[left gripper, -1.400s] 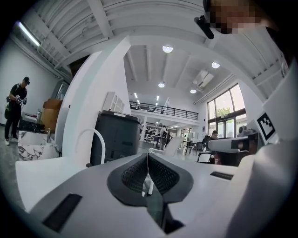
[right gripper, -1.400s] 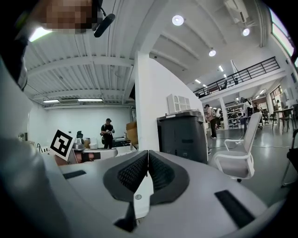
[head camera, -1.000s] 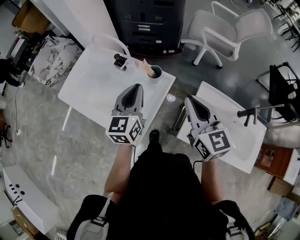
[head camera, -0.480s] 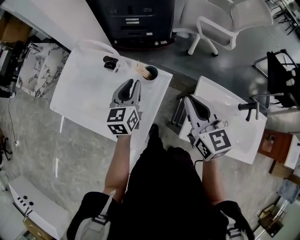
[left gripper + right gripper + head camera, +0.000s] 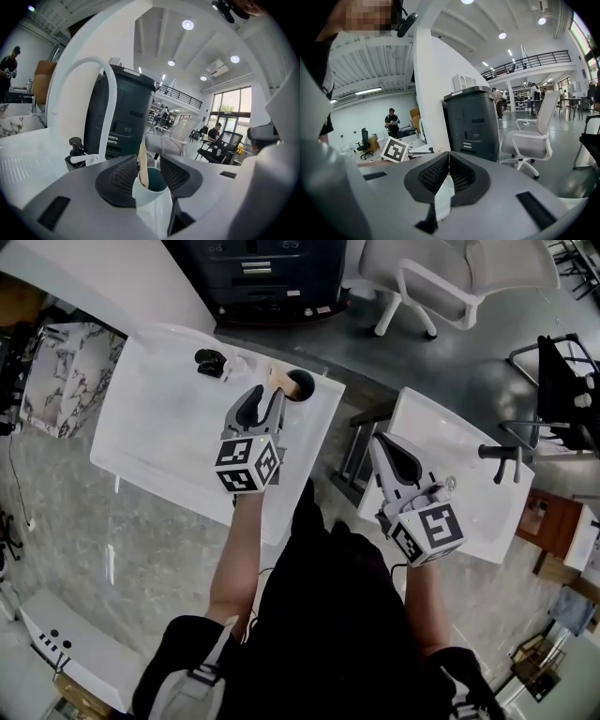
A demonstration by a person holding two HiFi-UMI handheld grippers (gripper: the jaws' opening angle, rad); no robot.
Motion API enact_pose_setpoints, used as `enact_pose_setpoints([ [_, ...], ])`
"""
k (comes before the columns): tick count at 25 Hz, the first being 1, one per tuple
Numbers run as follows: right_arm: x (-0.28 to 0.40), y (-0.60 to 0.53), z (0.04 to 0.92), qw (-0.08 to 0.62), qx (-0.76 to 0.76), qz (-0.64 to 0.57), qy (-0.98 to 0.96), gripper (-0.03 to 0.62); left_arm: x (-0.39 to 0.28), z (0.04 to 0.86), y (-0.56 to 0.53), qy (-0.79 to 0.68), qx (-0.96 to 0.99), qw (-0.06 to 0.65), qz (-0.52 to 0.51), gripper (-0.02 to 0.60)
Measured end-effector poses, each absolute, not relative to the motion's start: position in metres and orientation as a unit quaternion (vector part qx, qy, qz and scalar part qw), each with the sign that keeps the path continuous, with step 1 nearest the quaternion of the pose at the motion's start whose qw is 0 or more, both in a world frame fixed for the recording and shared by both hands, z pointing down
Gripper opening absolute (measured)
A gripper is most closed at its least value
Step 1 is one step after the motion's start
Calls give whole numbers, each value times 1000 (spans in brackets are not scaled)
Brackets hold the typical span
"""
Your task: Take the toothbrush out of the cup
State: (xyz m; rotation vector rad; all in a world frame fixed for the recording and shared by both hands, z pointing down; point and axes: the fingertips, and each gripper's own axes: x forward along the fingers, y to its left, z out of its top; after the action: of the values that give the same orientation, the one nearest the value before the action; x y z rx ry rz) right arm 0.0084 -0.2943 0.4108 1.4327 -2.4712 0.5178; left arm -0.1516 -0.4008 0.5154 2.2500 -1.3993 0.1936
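We start with the white table, a smooth, glossy slab with the cup near its far corner, at about 1 o'clock from us. A second white table lies at 4 o'clock. Over it the right gripper hangs with its jaws pressed together on nothing; we judge it is not needed for this step. The left gripper points at the cup. Its jaws have just been opening and now stand wide, with their black dimpled pads touching nothing. We read this as lining up a pinch. The cup is a round white tumbler with a teal inside, just off the tips at 1 o'clock. It may already be between them, but the angle leaves us unsure. The toothbrush, slim, flat and pale like wood, stands in the cup and leans on its rim at 10 o'clock.
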Motion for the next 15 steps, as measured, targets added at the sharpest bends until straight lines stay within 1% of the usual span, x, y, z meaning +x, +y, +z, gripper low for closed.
enact_pose_setpoints([
  [9, 16, -301, 422, 125, 499, 191, -836, 31, -143, 539, -425, -510, 818, 253, 85, 167],
  [12, 19, -300, 425, 127, 505, 199, -830, 31, -138, 541, -427, -509, 818, 253, 88, 127],
  [14, 19, -300, 427, 128, 503, 197, -832, 31, -137, 543, -429, -509, 818, 253, 88, 118],
  [15, 19, -300, 427, 129, 503, 196, -832, 31, -138, 544, -429, -510, 817, 254, 89, 102],
])
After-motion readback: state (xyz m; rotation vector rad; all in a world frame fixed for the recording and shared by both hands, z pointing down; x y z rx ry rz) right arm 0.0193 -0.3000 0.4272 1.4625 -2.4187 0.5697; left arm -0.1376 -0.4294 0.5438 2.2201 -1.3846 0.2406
